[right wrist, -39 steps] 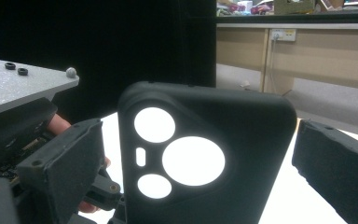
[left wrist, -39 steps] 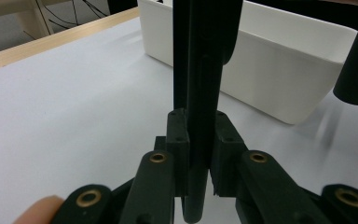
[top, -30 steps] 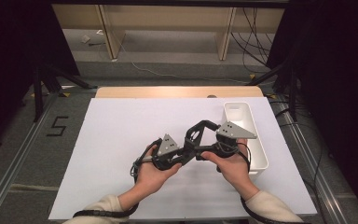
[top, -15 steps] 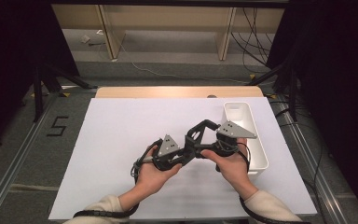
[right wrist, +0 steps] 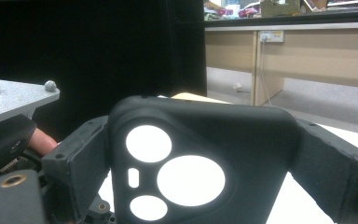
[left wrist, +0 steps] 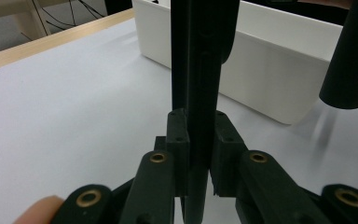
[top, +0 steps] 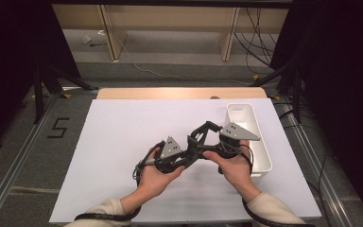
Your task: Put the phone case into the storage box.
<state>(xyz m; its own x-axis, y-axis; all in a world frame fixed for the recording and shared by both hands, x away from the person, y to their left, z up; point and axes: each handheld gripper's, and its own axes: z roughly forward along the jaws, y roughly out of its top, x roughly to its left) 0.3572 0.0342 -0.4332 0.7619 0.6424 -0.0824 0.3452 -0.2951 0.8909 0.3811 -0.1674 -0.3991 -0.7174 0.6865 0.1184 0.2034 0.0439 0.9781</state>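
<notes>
A black phone case (top: 202, 134) with round camera cut-outs (right wrist: 191, 140) hangs between my two grippers above the white table (top: 123, 137). In the left gripper view I see it edge-on as a thin black slab (left wrist: 200, 56). My left gripper (top: 192, 150) (left wrist: 200, 128) is shut on that edge. My right gripper (top: 211, 140) (right wrist: 205, 161) reaches in from the right; its jaws have just been closing and now stand wide apart, one against each side of the case. The person's hands hold both grippers close together.
A long white bin (top: 260, 151) (left wrist: 270, 60) stands just right of the grippers, near the table's right edge. White table surface stretches to the left and toward the far wooden edge (top: 170, 93). The left gripper's grey plate (right wrist: 9, 100) shows beside the case.
</notes>
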